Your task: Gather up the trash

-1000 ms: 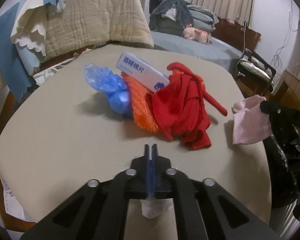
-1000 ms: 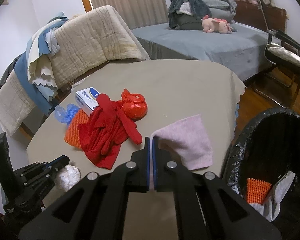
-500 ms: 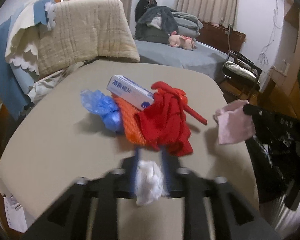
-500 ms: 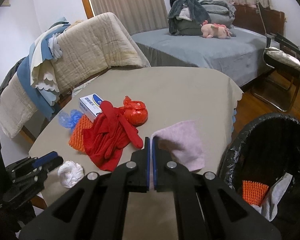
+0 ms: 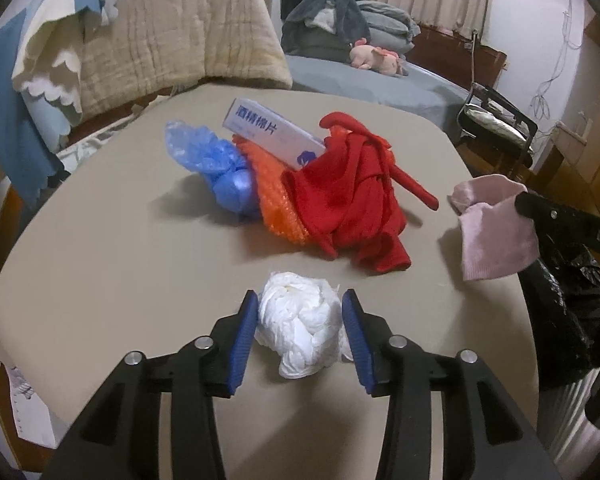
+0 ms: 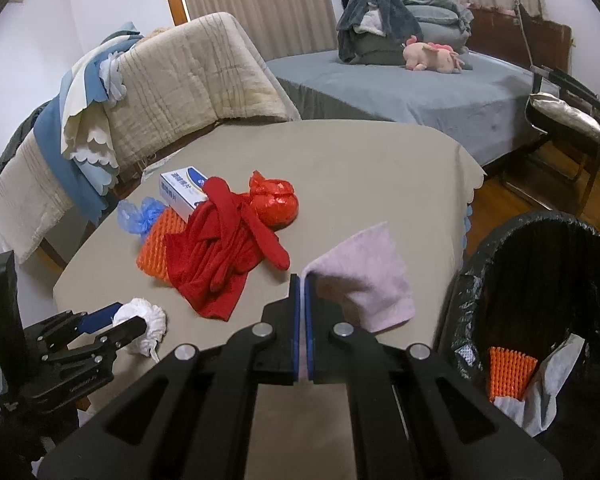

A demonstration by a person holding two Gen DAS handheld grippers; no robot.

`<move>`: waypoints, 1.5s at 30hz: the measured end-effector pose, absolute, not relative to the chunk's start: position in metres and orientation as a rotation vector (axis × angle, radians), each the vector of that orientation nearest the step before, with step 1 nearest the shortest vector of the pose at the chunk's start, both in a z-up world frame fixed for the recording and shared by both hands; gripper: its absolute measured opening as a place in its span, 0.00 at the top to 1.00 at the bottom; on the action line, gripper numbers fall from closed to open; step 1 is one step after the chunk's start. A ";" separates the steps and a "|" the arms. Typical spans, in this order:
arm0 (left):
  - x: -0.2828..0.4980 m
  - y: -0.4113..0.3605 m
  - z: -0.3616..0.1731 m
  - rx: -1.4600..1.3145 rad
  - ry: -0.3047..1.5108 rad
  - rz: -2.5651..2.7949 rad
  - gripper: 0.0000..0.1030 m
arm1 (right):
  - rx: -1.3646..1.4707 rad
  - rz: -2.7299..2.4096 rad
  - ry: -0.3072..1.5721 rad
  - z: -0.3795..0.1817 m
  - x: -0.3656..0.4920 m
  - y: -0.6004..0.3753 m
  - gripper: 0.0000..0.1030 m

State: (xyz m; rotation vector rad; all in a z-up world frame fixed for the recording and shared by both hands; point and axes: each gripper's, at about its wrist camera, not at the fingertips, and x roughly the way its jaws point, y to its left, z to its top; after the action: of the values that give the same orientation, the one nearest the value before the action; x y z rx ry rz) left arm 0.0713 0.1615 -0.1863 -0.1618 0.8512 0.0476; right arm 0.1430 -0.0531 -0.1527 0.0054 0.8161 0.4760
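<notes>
A crumpled white paper wad lies on the beige table between the blue pads of my left gripper. Its jaws are opening and do not squeeze the wad. My right gripper is shut on a corner of a pink cloth, holding it up just over the table's right edge. The left wrist view shows that pink cloth at the right. Mid-table lies a heap: a red cloth, an orange foam net, a blue plastic bag, a white box and a red bag.
A bin lined with a black bag stands beside the table at the right, holding an orange net piece and white tissue. Chairs draped with blankets line the table's far left. A bed lies behind.
My left gripper's jaws went from shut to apart, and the white wad now shows between them on the table. The right gripper stays shut on the pink cloth.
</notes>
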 end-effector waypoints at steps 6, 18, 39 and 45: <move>0.072 0.162 -0.188 -0.182 0.841 0.045 0.77 | -0.011 0.480 0.831 -0.159 0.142 -0.048 0.98; 0.076 0.147 -0.142 -0.171 0.740 0.013 0.80 | -0.006 0.477 0.819 -0.153 0.144 -0.051 0.98; 0.087 0.098 -0.071 -0.131 0.625 -0.066 0.80 | 0.053 0.473 0.664 -0.079 0.137 -0.095 0.98; 0.089 0.074 -0.047 -0.114 0.581 -0.115 0.79 | 0.098 0.450 0.608 -0.049 0.134 -0.127 0.98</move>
State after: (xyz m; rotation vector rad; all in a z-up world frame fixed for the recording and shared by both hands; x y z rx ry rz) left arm 0.0893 0.0741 -0.0472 -0.1143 0.5805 -0.1149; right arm 0.1338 -0.1265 -0.0492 0.0984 0.6080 0.4499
